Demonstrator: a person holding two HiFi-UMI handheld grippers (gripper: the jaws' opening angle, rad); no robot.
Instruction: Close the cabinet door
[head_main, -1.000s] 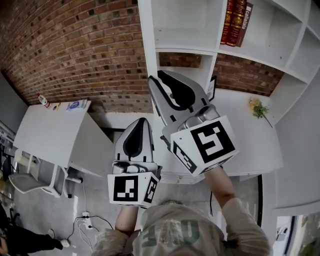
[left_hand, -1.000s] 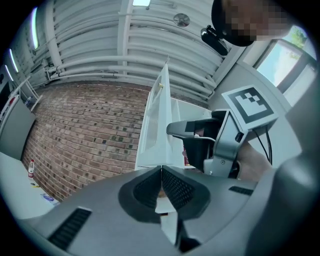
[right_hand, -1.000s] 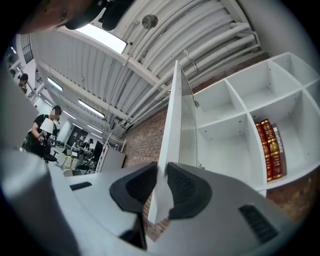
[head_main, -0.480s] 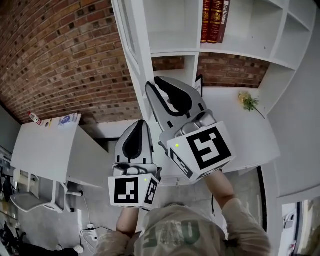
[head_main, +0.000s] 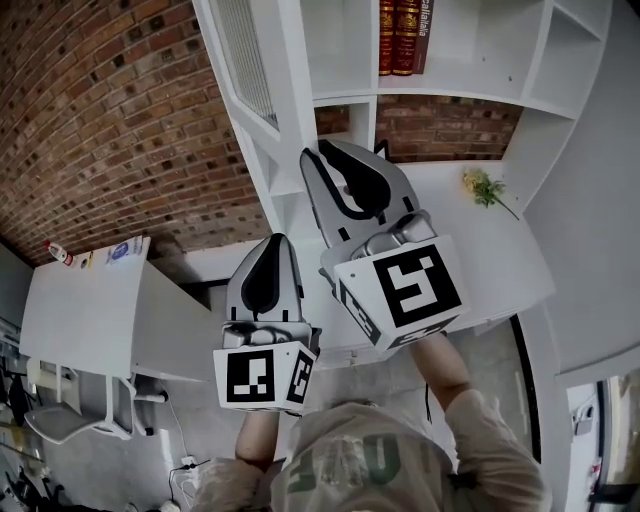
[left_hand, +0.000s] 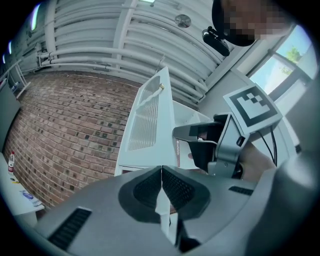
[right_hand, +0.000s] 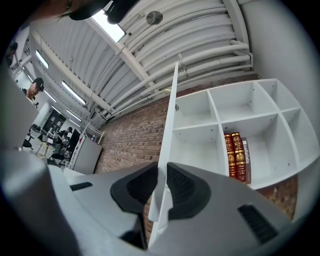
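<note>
Our right gripper (right_hand: 161, 174) has its fingers clamped on the door (right_hand: 168, 125) edge, the left gripper (left_hand: 161, 172) its fingers together — a slip off that thin edge would leave the door ajar.

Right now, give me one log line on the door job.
door: open | right gripper: jaws on door's edge | left gripper: jaws shut, empty

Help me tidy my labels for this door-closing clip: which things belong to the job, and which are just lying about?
Job:
cabinet door
right gripper, shut on the door's edge
shelf unit

Lying about:
red books
flowers
desk
left gripper, shut, empty
</note>
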